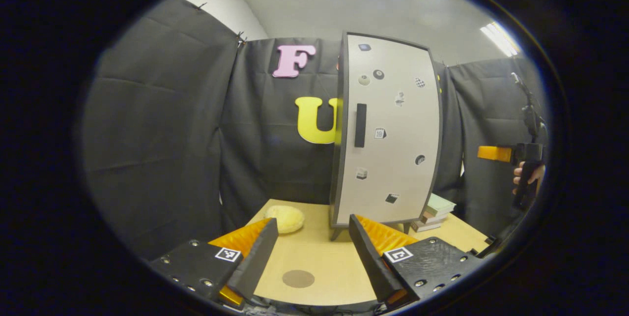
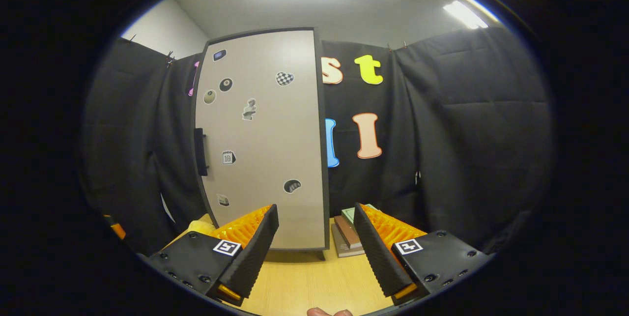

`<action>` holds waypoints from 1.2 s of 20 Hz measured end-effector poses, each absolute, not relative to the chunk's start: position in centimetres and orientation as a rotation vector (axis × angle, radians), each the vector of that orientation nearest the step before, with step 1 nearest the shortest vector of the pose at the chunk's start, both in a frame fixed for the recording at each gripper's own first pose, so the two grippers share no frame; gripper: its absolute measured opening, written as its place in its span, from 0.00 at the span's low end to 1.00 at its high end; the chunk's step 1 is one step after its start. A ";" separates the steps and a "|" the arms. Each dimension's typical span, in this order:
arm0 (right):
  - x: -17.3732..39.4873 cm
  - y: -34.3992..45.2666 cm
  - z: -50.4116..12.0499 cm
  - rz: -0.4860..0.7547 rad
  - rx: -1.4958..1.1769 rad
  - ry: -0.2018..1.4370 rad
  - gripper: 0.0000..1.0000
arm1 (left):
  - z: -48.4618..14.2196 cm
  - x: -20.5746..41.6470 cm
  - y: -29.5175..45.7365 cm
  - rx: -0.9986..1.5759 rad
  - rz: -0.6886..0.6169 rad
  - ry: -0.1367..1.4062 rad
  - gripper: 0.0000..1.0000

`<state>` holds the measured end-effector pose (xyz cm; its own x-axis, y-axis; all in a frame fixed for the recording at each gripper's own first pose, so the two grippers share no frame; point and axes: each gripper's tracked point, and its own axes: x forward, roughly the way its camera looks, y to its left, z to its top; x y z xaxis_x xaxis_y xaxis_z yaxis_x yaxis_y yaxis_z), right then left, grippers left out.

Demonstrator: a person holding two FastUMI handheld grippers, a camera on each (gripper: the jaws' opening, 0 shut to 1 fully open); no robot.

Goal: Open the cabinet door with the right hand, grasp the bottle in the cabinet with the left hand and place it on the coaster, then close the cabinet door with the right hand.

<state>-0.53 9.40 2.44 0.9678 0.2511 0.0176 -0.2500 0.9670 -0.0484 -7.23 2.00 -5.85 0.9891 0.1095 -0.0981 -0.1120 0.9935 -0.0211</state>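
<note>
Cabinet door closed w/ handle untouched, coaster bare on table. Left gripper & right gripper both spread, holding nothing.

coaster on table before cabinet

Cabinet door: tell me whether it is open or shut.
Shut. The cabinet door lies flush across the cabinet's front, its handle untouched; no interior shows. Both grippers hang back, open.
</note>
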 end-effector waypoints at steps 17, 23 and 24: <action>4.7 32.2 12.2 0.535 -0.034 -0.100 0.98 | -11.2 -9.6 6.0 -0.099 0.246 0.203 0.90; 7.9 38.4 11.7 0.533 -0.061 -0.078 0.98 | -12.9 -10.3 9.1 -0.155 0.323 0.230 0.90; 8.6 39.1 11.3 0.525 -0.074 -0.073 0.98 | -13.4 -10.5 9.6 -0.163 0.339 0.235 0.87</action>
